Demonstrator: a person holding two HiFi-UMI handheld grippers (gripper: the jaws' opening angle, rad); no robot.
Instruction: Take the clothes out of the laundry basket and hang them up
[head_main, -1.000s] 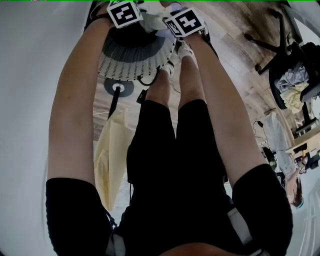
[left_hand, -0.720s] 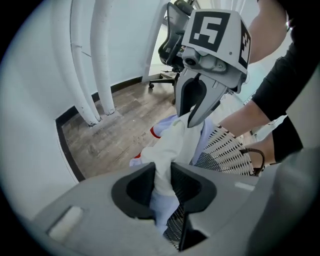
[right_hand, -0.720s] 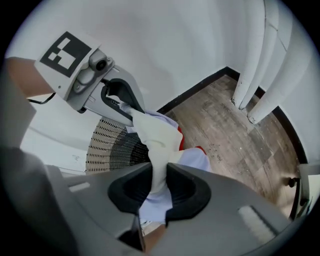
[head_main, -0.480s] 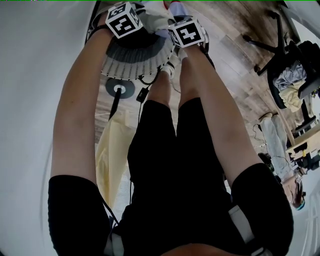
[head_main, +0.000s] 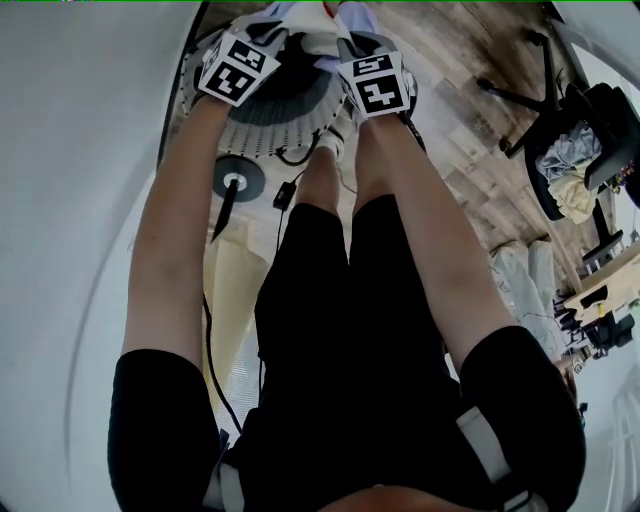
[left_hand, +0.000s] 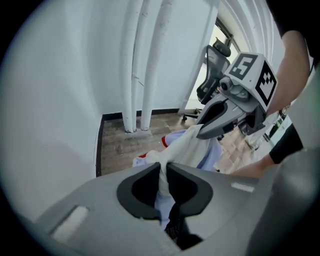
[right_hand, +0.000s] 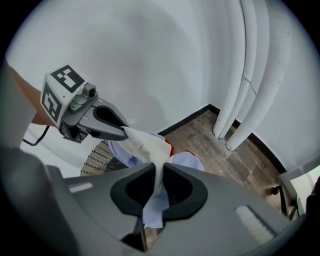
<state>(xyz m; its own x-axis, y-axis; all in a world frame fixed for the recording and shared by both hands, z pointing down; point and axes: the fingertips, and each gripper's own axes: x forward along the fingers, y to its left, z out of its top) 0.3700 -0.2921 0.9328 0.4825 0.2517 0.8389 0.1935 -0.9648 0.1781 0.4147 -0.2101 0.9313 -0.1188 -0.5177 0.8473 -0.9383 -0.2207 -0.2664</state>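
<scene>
A white garment with pale blue and red parts is stretched between both grippers above the white slatted laundry basket. My left gripper is shut on a bunched white fold of it. My right gripper is shut on another fold of the same garment. The two sit close together, each gripper visible in the other's view: the right one, the left one. In the head view both marker cubes hang over the basket beyond the person's legs.
A black round stand base with a pole and cable sits by the basket. A pale yellow cloth hangs at the left. White pipes run down the wall corner. An office chair with clothes stands on the wooden floor at the right.
Both marker cubes have shifted nearer to me over the basket. The white garment now shows higher between them, lifted off the basket's contents.
</scene>
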